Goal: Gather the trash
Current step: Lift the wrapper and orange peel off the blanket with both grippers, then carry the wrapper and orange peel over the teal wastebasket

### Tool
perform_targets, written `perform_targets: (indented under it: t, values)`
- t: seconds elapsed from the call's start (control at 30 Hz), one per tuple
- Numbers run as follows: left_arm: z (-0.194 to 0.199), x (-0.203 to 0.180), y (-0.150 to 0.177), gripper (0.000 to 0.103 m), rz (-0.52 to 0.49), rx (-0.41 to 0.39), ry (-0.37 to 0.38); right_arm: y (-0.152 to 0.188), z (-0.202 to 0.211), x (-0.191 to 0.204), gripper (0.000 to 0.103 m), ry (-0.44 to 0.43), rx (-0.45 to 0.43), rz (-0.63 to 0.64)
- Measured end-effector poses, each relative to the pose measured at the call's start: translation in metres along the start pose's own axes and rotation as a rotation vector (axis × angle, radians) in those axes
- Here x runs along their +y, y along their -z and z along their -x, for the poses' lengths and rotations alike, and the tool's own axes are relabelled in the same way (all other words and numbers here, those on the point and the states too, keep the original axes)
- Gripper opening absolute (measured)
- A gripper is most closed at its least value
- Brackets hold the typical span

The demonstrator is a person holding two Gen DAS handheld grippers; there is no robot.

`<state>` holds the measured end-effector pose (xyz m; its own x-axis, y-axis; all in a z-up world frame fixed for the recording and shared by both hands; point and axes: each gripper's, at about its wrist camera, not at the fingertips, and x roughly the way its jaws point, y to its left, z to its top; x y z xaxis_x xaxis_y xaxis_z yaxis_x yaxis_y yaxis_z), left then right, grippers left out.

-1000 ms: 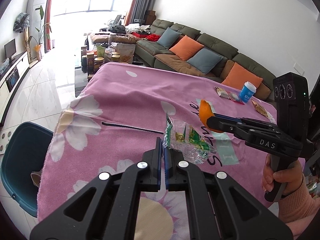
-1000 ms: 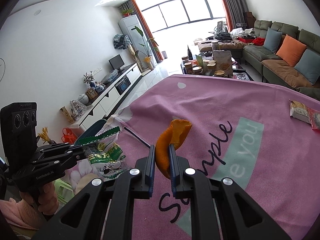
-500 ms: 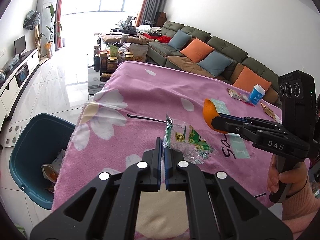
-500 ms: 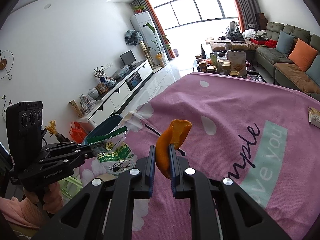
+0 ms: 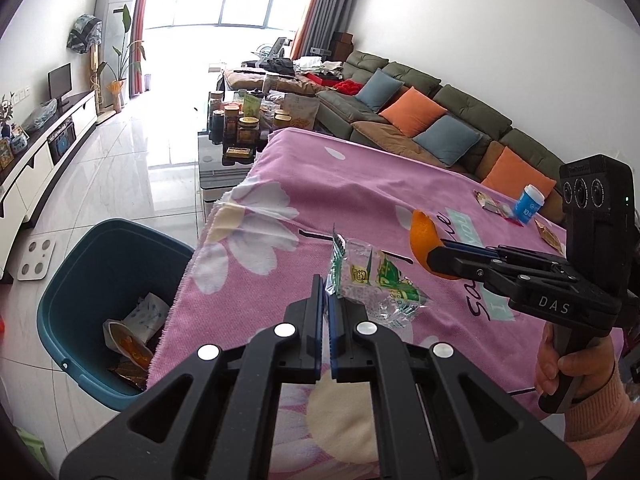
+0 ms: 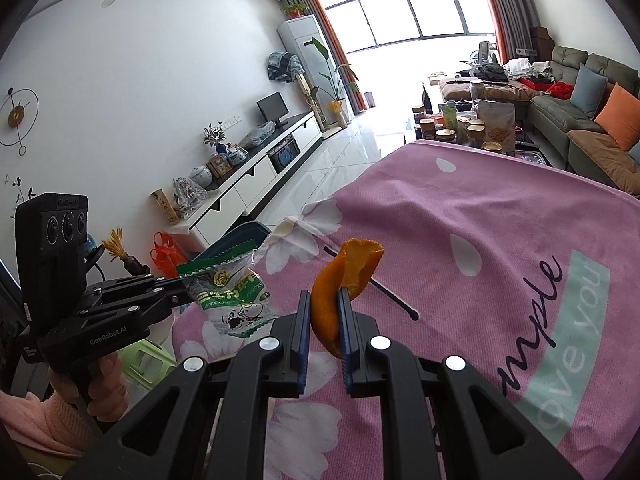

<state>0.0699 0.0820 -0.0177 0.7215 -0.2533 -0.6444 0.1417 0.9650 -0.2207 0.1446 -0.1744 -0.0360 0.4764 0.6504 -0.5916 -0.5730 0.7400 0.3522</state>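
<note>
**Ana:** Where are your claws?

**Ben:** Your left claw (image 5: 325,300) is pinched on a green and clear snack wrapper (image 5: 374,284). You hold it in the air above the pink blanket (image 5: 340,196) on the table, near the blanket's left edge. Your right claw (image 6: 324,320) is squeezed on an orange peel (image 6: 340,284). The peel sticks up between the two fingers, also above the blanket.

**Ana:** Is there room to move?

**Ben:** Yes. Past the blanket's left edge you see shiny floor (image 5: 120,176). A blue bin (image 5: 80,280) stands there, right beside the table and lower than it. The two claws are near each other but not touching. A thin black stick (image 6: 372,286) lies on the blanket ahead of the peel.

**Ana:** What is in the bin?

**Ben:** Some trash is in it: a white paper thing with dots (image 5: 146,314) and an orange packet (image 5: 128,346).

**Ana:** Anything else on the table?

**Ben:** At the far right you see a blue and white cup (image 5: 530,204) and some small packets (image 5: 490,202), well apart from your claws.
</note>
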Motion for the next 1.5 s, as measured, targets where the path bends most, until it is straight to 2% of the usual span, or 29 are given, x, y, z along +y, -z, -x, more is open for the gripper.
perform_targets:
  t: [1.5]
  values:
    - [0.021,0.063,0.007,0.003,0.117,-0.037,-0.119,-0.016,-0.052,0.056,0.012,-0.109,0.084,0.096]
